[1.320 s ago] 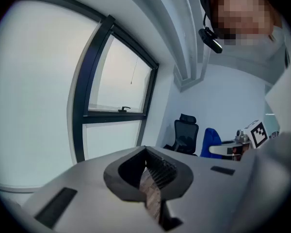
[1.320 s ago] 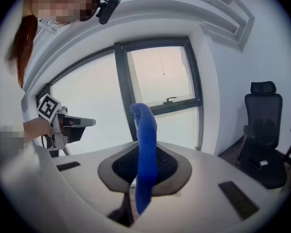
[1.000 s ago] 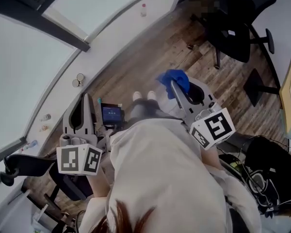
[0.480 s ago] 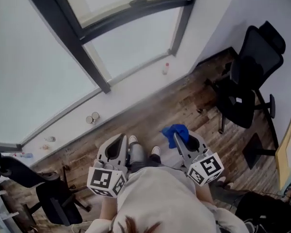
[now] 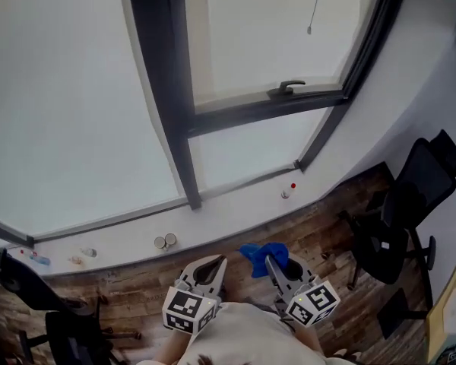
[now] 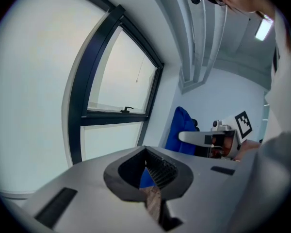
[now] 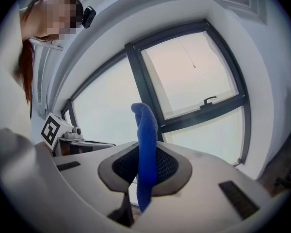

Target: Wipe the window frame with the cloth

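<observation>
Window frame [image 5: 175, 128] ahead, sill [image 5: 228, 217] below – chair [image 5: 410, 204] rt

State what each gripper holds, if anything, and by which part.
The right gripper pinches the blue cloth partway along its length, one end above the jaws, one hanging below. The left gripper is shut on nothing.

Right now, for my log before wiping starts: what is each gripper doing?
Left gripper: closed, holding nothing.
Right gripper: closed on the blue cloth.
</observation>
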A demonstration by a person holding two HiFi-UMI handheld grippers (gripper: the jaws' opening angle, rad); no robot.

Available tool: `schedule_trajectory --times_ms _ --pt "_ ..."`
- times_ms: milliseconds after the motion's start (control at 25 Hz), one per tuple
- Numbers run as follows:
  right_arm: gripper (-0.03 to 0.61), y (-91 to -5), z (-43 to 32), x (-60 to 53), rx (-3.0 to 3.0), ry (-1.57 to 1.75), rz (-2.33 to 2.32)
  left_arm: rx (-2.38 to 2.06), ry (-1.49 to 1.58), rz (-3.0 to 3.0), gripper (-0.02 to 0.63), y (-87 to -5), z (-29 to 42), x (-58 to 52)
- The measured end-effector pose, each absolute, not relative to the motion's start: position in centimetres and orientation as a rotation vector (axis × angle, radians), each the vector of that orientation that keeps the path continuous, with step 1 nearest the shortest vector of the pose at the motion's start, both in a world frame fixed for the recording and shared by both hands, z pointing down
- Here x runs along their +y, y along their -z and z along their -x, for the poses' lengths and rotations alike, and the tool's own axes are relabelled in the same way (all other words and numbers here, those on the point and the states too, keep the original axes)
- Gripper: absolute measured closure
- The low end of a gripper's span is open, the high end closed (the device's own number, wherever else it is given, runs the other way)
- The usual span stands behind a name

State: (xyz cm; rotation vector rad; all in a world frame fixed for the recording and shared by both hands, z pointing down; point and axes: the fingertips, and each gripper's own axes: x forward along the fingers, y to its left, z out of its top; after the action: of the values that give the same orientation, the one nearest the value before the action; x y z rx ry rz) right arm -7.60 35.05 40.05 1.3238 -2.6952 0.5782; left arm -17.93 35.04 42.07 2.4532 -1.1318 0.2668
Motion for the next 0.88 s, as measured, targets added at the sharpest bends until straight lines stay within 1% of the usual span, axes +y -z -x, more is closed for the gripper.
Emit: schedule_trajectory --times_ms 200,400,520,760,880 --pt "0.531 -41.8 8.5 33.0 -2.653 -0.636 -1.286 -1.161 -0.257 -2.406 0.605 -42.6 18.9 32.3" --pt "0.531 -43.1 6.7 30.2 -2.624 -0.686 -1.305 -1.201 -0.328 -2.355 0.604 -44.6 18.2 29.3" --pt "0.531 -43.0 4.1 28.0 -2.626 -0.685 -1.323 -1.200 -0.317 -2.367 0.604 -44.4 15.2 26.7" --pt "0.531 -41.6 -1.9 22.8 -2.695 -0.691 -1.305 -1.144 -0.211 -2.456 0.604 -41.2 6.5 22.8" --pt "0.531 -41.1 -4.0 20.2 -2.730 -0.742 -1.324 -1.133 -0.211 -2.461 0.604 -40.6 4.2 21.3"
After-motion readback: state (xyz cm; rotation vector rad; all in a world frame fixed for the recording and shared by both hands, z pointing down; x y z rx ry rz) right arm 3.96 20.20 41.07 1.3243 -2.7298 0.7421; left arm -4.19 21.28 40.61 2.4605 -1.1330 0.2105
